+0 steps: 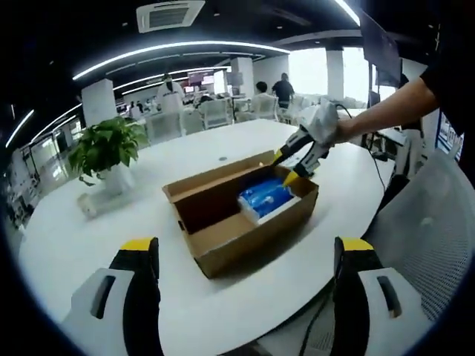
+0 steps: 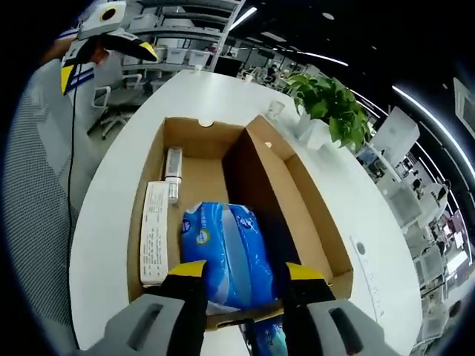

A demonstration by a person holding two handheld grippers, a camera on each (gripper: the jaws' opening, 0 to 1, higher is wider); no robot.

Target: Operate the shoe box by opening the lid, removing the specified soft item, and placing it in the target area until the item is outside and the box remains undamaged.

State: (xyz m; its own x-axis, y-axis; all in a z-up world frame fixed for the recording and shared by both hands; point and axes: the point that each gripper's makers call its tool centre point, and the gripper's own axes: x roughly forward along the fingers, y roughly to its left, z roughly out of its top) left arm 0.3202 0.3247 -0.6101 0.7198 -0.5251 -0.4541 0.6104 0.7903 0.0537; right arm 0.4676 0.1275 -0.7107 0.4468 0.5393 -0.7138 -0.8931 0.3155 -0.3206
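An open cardboard shoe box (image 1: 241,215) is seen at the centre of the left gripper view, resting on a white round tabletop (image 1: 111,237), its lid (image 1: 219,178) raised behind it. A blue soft pack (image 1: 265,197) lies inside the box toward its right end. The left gripper (image 1: 245,256) is held low in the frame, short of the box, its yellow-tipped fingers (image 1: 139,246) spread wide with nothing between them. The right gripper (image 1: 297,167), held in a person's hand (image 1: 334,130), is shown at the far right edge of the box, just above the blue pack.

In the right gripper view, the same box (image 2: 152,167) is looked into from above. The blue soft pack (image 2: 223,248) sits in the lower middle of the frame, and the right gripper (image 2: 245,278) is closed around its near end, fingers (image 2: 189,273) pressed against its sides. A white flat carton (image 2: 154,231) and a small tube (image 2: 173,172) lie to the left of the pack inside the box. A potted plant (image 2: 330,104) stands on the tabletop at upper right; the left gripper (image 2: 111,33) is visible at upper left.
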